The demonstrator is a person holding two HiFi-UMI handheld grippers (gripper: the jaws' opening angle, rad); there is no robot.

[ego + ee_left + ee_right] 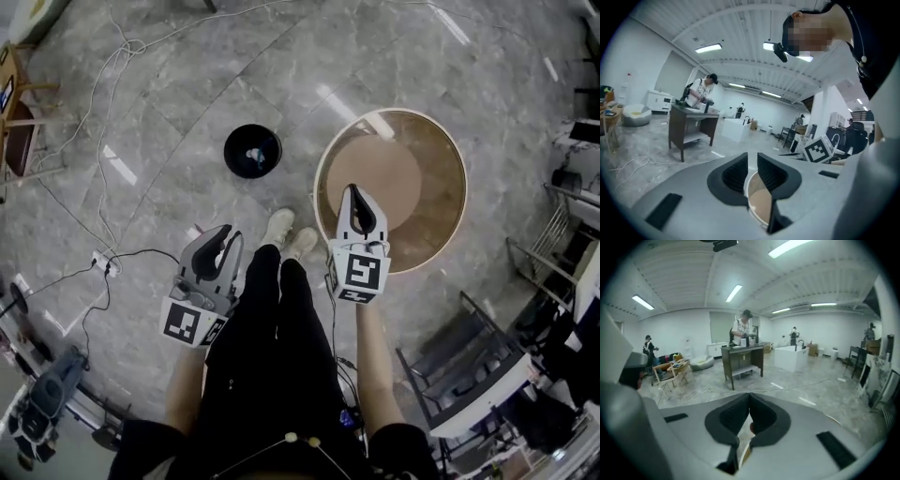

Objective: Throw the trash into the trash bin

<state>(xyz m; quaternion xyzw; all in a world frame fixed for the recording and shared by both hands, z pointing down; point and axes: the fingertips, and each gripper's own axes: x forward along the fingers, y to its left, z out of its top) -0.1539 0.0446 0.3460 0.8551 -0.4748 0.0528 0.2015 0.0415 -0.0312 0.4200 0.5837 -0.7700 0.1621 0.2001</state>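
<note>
Two grippers are held in the air, and neither carries anything. On the right gripper (749,397) the dark ribbed pads meet at the tips, closed on nothing, with only a sliver of pale rim showing below the place where they touch. On the left gripper (752,158) the pads stand a narrow gap apart with nothing between them. Through that gap show the white rim and brown top of the round table (427,155). In the head view the right gripper hangs over the near left part of that table, its jaws pointing away from the person. The left gripper is held to the left of the person's legs, over the grey marbled floor (187,94) and apart from the table. Between the two grippers, slightly ahead of them, are the person's pale shoes (281,228), just beside the table's edge. Farther out, beyond the shoes and left of the table, the black trash bin (232,148) stands upright on the floor, near the table but not touching it. A pale scrap (253,155) lies at its bottom. White cables (122,52) loop across the floor to the left, and a power strip (103,263) lies near the left gripper. The right gripper view shows a dark desk (743,357) across the room, with a person (742,329) standing behind it.
</note>
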